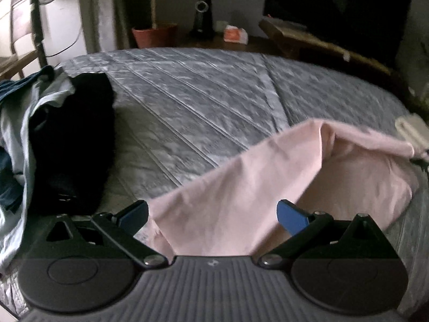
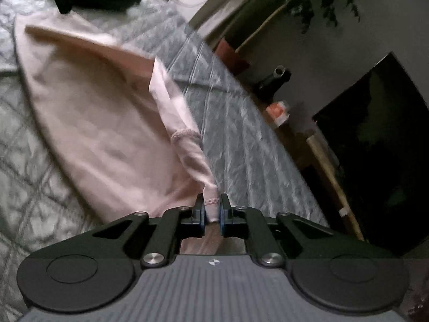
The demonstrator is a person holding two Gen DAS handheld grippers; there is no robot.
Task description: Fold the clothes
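A pale pink garment (image 1: pixel 241 209) lies partly lifted on the grey quilted bed (image 1: pixel 193 102). My left gripper (image 1: pixel 211 214) is open, its blue-padded fingers (image 1: pixel 291 216) spread wide with pink cloth lying between them, not pinched. In the right wrist view the same pink garment (image 2: pixel 88 123) stretches away across the bed, and its hemmed corner rises in a twisted strip to my right gripper (image 2: pixel 212 210), which is shut on that corner. At the right edge of the left wrist view the right gripper (image 1: pixel 414 136) holds the far end of the pink cloth.
A heap of other clothes, black (image 1: pixel 72 145), light grey (image 1: pixel 16 134) and dark blue, sits on the bed's left side. Beyond the bed stand a terracotta pot (image 1: pixel 154 35), a dark speaker (image 1: pixel 202 17), an orange box (image 1: pixel 236 34) and a dark television (image 2: pixel 380 139).
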